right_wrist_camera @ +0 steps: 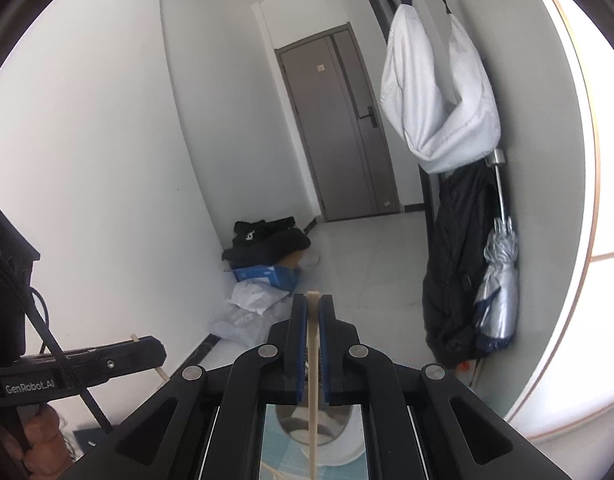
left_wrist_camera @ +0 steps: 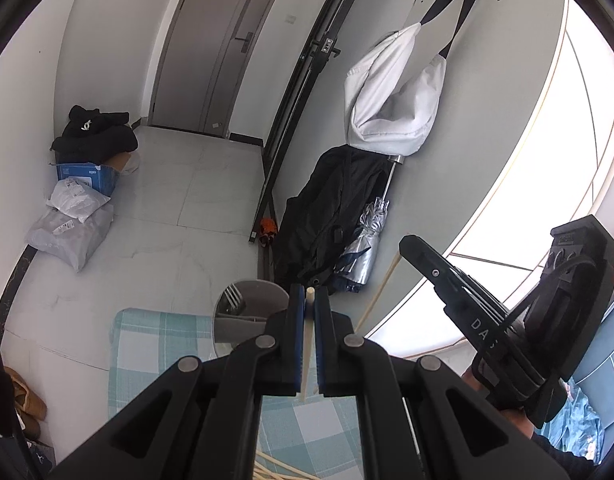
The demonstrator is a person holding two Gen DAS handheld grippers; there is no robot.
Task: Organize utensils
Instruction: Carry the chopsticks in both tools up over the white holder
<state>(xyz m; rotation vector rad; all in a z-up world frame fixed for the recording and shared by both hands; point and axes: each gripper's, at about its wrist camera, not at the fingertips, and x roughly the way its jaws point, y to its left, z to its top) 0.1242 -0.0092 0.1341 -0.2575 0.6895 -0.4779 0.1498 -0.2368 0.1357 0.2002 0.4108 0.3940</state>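
Left gripper clamped on one chopstick, right gripper on another chopstick, both held above the utensil holder on the checked cloth; risk of thin sticks pivoting or slipping, missing the holder.

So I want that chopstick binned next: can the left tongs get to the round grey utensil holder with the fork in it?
Probably yes: the left tongs, shut on a pale wooden chopstick, hang just short of the holder, nothing between.
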